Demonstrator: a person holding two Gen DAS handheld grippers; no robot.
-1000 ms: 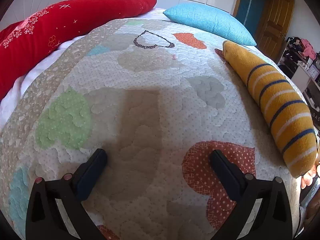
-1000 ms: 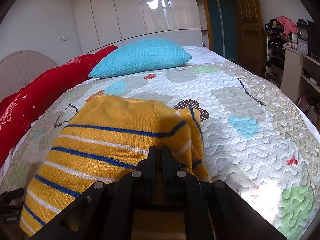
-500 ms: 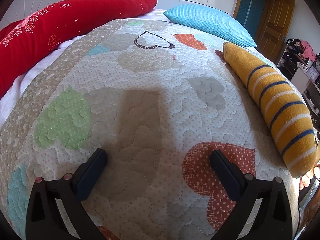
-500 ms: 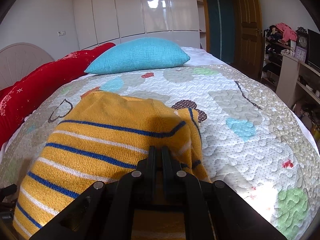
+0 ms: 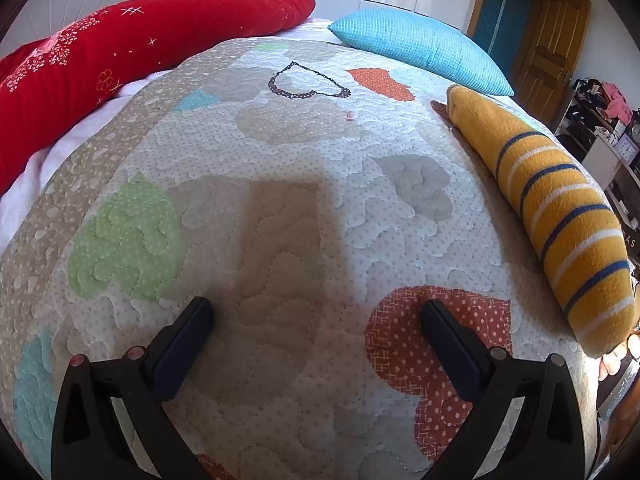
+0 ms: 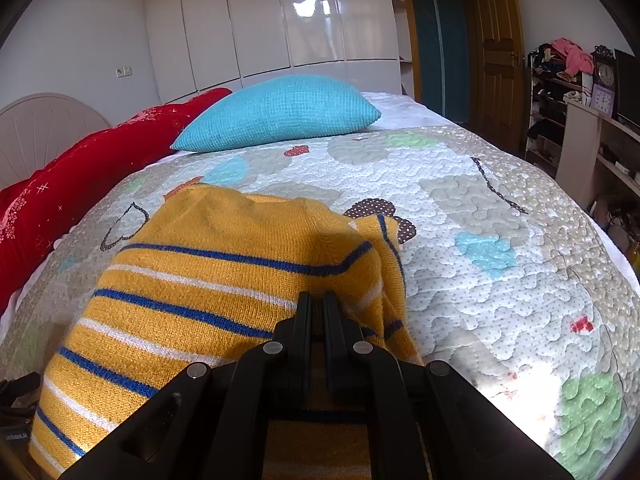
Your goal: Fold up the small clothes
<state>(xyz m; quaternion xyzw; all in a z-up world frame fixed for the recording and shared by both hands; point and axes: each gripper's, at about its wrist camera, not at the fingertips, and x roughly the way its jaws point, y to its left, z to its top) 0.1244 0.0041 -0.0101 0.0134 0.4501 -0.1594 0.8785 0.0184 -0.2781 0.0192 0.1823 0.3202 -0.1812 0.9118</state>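
Observation:
A small yellow knit sweater (image 6: 208, 280) with blue and white stripes lies on the quilted bed. My right gripper (image 6: 317, 300) is shut on the sweater's near edge, the cloth pinched between its black fingers. In the left wrist view the same sweater (image 5: 560, 216) shows as a long bundle along the bed's right edge. My left gripper (image 5: 316, 312) is open and empty, low over the quilt (image 5: 280, 184), well to the left of the sweater.
A blue pillow (image 6: 280, 112) and a long red cushion (image 6: 80, 184) lie at the head of the bed. White wardrobes (image 6: 260, 24) and a wooden door (image 6: 500, 52) stand behind. Shelves with clothes and clocks (image 6: 580, 80) stand right of the bed.
My right gripper has carried the sweater's edge slightly up and toward the bed's middle, so more striped cloth shows. My left gripper has stayed put.

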